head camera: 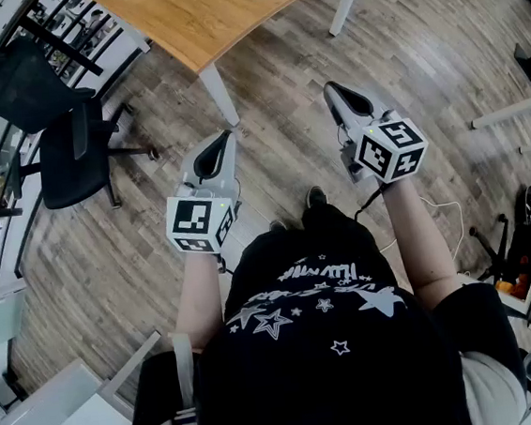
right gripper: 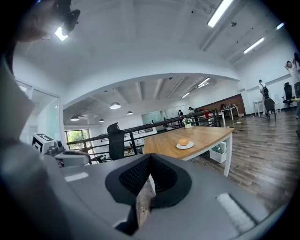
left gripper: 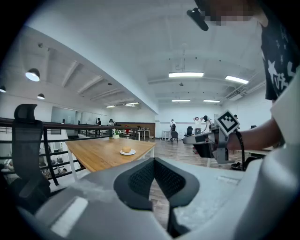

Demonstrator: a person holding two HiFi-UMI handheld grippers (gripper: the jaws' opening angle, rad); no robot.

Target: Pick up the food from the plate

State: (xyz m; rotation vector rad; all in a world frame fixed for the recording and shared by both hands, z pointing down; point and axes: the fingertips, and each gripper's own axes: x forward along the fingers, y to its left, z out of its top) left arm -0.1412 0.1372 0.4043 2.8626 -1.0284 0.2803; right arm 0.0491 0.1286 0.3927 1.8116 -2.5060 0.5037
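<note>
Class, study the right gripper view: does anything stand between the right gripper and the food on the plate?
Nothing visible does. The right gripper, shut and empty, faces the food on its plate across open floor and bare wooden table.

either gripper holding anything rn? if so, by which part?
Nothing held. Left gripper and right gripper are both shut with nothing between the jaws. The food sits on its plate on the table ahead.
</note>
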